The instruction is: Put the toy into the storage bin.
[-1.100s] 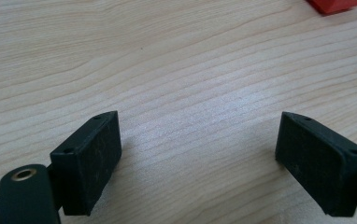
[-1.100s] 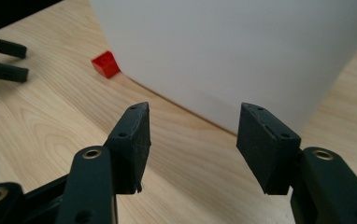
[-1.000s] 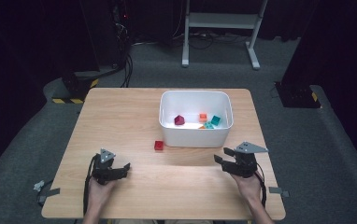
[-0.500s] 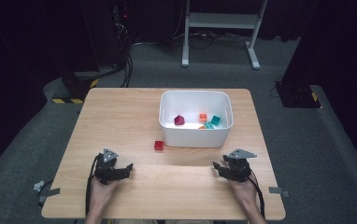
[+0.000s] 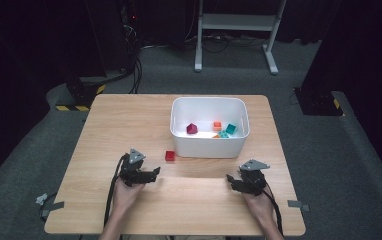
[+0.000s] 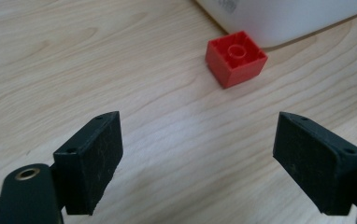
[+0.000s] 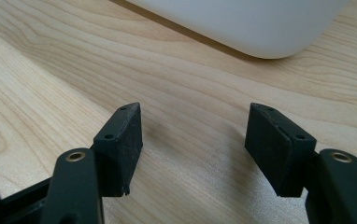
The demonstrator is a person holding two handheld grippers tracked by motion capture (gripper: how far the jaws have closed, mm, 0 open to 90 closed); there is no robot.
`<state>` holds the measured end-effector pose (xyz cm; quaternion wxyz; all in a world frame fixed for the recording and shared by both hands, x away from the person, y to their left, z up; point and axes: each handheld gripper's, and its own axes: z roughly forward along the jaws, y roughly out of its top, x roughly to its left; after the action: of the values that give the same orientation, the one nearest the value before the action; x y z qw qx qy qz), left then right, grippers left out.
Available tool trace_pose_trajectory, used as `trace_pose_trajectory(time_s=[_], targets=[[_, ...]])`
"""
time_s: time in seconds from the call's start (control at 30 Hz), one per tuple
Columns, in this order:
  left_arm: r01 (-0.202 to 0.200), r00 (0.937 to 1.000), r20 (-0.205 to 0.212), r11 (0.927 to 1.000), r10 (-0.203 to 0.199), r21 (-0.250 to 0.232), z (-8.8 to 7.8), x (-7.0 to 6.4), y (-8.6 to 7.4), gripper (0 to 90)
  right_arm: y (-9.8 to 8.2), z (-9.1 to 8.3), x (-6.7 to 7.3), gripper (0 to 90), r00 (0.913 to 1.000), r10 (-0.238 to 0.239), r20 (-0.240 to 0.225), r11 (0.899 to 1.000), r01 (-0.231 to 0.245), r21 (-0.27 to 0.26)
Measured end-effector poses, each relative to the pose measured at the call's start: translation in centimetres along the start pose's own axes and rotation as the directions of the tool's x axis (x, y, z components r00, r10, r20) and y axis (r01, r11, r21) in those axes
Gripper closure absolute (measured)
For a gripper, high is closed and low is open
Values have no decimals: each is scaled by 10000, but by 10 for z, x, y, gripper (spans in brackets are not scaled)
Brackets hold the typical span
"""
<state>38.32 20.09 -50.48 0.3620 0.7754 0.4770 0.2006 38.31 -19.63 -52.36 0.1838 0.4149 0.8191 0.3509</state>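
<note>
Both grippers rest near the desk's (image 5: 129, 120) front edge, the left gripper (image 5: 151, 173) and right gripper (image 5: 231, 180) each spread wide, empty. A red brick (image 6: 235, 58) sits just beside (perhaps touching) the white bin (image 5: 179, 135).

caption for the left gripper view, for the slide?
Left gripper, jaws open, empty, facing a red brick beside the white bin.

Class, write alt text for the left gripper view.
A red block sits on the wooden table beside a white bin, ahead of the open, empty left gripper.
</note>
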Motion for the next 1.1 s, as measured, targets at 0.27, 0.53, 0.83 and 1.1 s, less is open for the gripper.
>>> trace_pose_trajectory(time_s=[0.27, 0.53, 0.83, 1.1], targets=[[-122, 9994, 326, 9997, 129, -228, 17, -10, 17, 183, 0, 0, 0, 362, 10000, 35, 11, 10000, -35, 10], [-233, 9989, 402, 9995, 242, -230, 33, -21, 30, 224, 0, 0, 0, 360, 10000, 28, 29, 10000, -28, 6], [-22, 9996, 265, 10000, 24, -46, 50, -22, 30, 257, 0, 0, 1, 359, 10000, 46, 54, 10000, -46, 7], [111, 9999, 25, 9999, -111, -67, 61, -25, 30, 335, 0, 0, 1, 359, 10000, 53, 60, 10000, -53, 7]])
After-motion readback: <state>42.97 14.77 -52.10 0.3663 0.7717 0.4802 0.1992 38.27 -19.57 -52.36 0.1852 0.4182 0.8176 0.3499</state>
